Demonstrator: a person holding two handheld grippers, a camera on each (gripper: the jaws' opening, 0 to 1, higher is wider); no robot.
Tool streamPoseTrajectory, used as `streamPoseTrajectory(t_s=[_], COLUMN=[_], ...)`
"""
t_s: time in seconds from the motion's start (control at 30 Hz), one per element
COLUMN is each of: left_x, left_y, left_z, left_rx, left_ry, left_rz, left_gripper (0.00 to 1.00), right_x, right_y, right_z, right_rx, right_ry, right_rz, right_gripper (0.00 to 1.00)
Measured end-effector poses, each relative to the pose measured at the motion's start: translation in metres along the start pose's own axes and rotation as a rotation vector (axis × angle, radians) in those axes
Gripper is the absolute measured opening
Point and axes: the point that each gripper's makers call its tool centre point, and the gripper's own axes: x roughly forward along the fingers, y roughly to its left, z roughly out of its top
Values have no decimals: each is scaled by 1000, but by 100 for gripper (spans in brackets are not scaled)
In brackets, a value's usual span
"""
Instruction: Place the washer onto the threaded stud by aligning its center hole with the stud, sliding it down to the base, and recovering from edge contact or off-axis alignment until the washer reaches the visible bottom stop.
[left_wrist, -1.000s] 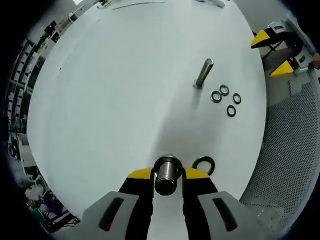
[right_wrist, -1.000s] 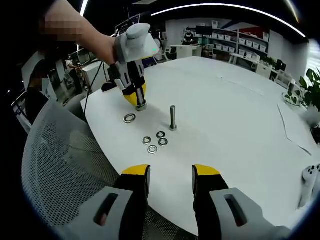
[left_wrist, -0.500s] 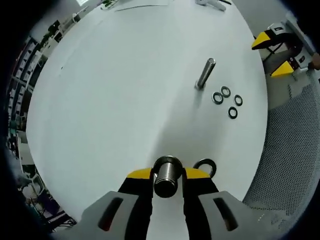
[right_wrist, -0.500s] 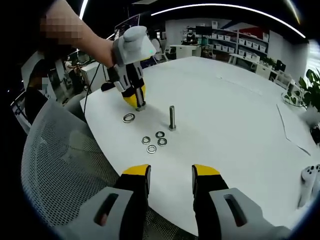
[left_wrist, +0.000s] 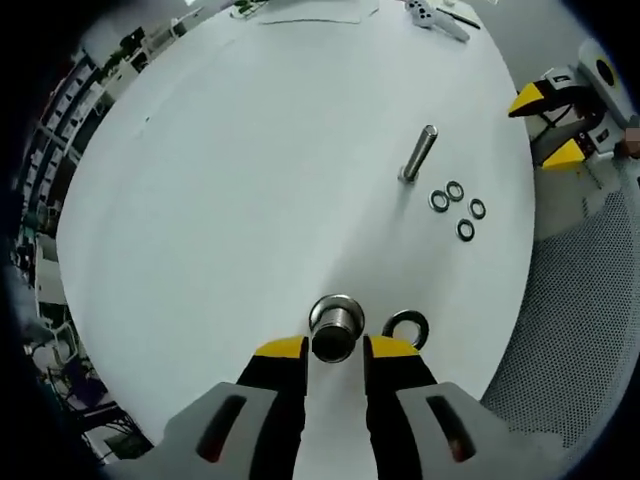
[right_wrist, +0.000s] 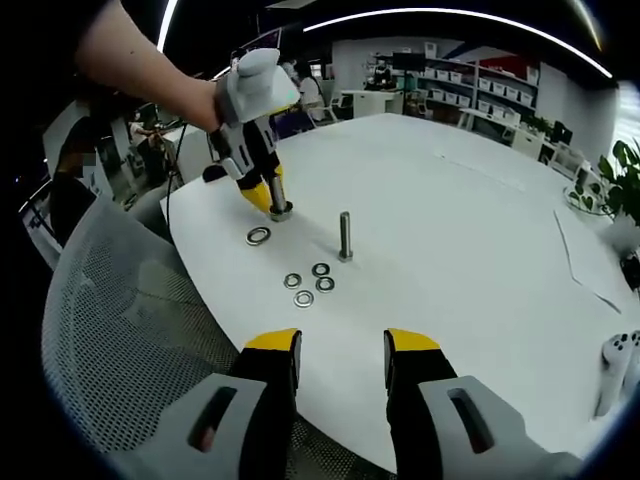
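Jaws of the left gripper (left_wrist: 333, 350) flank a short threaded stud (left_wrist: 335, 327) standing on the white table (left_wrist: 230, 200); whether they clench it I cannot tell. Right gripper (right_wrist: 340, 345) jaws are spread, holding nothing. A dark steel washer (left_wrist: 405, 325) lies flat just right of that stud. Farther off, a taller bolt (right_wrist: 345, 236) stands upright beside four small washers (right_wrist: 308, 283).

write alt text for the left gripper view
The left hand-held gripper points down at a white table, its yellow-tipped jaws on either side of a short threaded stud with a large washer lying beside it. Farther off stand a tall bolt and four small washers.
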Motion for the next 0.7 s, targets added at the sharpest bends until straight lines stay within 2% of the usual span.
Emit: streamPoseTrajectory(t_s=[0.17, 0.43, 0.7], left_x=[-2, 1, 5], left_y=[-8, -21, -43], left_z=[-8, -18, -19], left_rx=[-68, -124, -182], left_ry=[-11, -16, -43], left_rz=[-19, -23, -47], left_gripper=[22, 22, 23], right_x=[0, -1, -1], right_y=[0, 0, 1], right_z=[1, 2, 3], right_rx=[-3, -4, -5], right_ry=[-4, -11, -13], right_rz=[-2, -2, 4], right_gripper=[36, 36, 36])
